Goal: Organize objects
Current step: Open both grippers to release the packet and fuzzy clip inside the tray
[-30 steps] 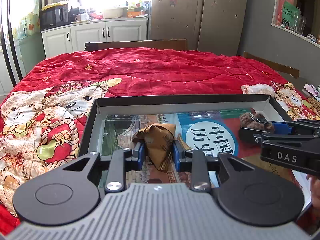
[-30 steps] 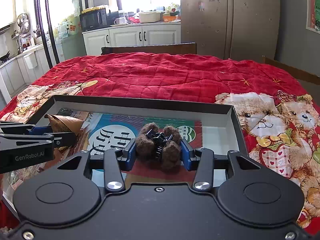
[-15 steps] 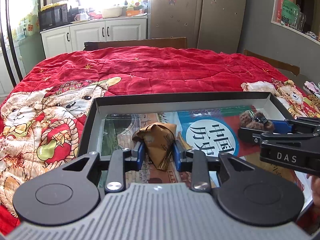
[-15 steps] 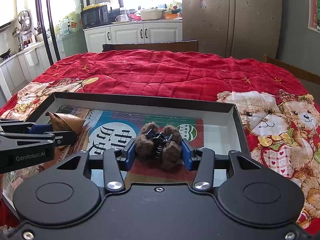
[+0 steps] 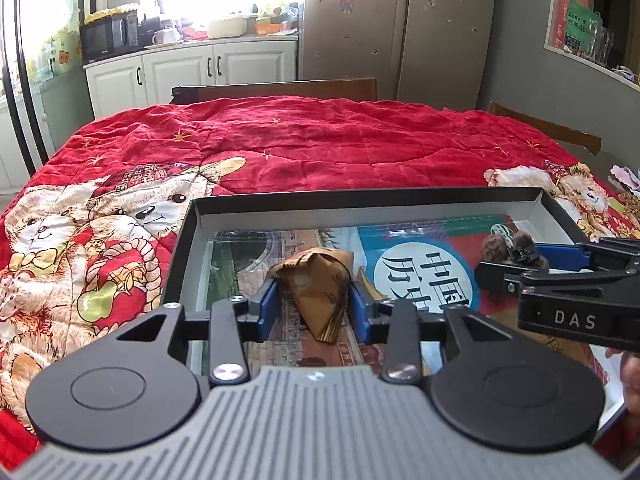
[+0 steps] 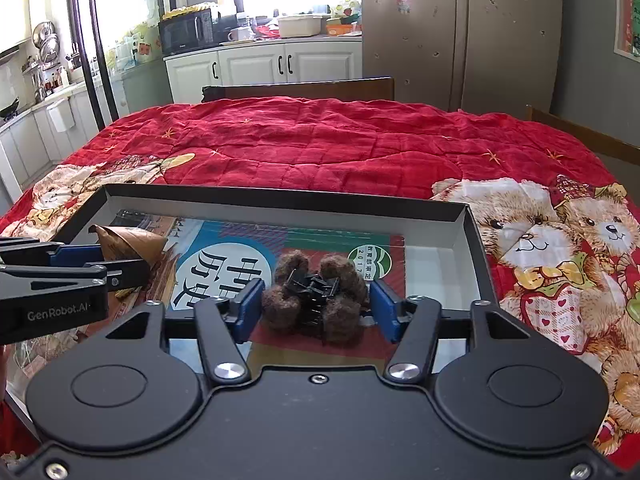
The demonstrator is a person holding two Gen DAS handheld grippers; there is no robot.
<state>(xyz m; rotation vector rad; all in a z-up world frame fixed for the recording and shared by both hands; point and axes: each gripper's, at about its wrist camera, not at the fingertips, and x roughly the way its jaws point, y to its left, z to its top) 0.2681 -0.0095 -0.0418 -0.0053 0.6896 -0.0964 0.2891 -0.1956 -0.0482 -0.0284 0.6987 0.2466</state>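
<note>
**Both grippers letting go of their items inside the tray**

We start at our left gripper. Its blue pads stand on either side of a brown paper-wrapped packet shaped like a cone, and the jaws are opening; a sliver of space shows at each pad, so the packet seems to rest on the tray floor and not in a grip. Our right gripper is doing the same: its jaws are opening around a fuzzy brown hair claw clip, which sits between the pads with a small gap on each side.

Both things lie inside a shallow black tray lined with a printed book or poster under a clear sheet. The packet is toward the tray's left part, the clip toward its right part, well apart. The tray sits on a red quilt printed with teddy bears.

We judge the task nearly done as far as we can see: both items are placed and are being released. What is left is to draw both grippers back. No other loose items show on the quilt.

Counted: two grippers, one tray, one packet, one hair clip
</note>
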